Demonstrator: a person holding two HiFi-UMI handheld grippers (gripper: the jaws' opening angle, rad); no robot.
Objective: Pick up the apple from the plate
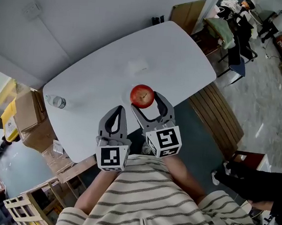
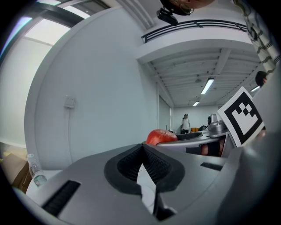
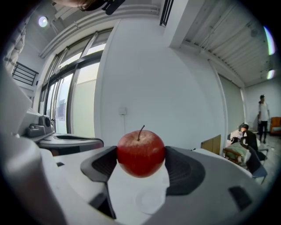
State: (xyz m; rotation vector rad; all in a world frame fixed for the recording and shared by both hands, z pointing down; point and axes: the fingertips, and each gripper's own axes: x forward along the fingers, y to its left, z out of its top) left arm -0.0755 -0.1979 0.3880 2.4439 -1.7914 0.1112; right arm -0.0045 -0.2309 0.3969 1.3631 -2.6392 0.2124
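Observation:
A red apple [image 1: 142,95] with a short stem is clamped between the two fingers of my right gripper [image 1: 143,98], held up above the white table [image 1: 100,76]. In the right gripper view the apple [image 3: 141,153] fills the gap of the right gripper [image 3: 141,163], and a pale round plate [image 3: 151,200] shows on the tabletop below it. My left gripper [image 1: 117,111] hovers just left of the right one, shut with nothing in it. In the left gripper view, the left gripper [image 2: 141,151] has its jaws together, and the apple [image 2: 160,136] shows beyond them.
A clear plastic bottle [image 1: 56,101] lies near the table's left edge. Cardboard boxes [image 1: 25,112] stand on the floor at the left. A slatted wooden bench [image 1: 219,116] runs along the table's right side, with a chair [image 1: 236,56] beyond it.

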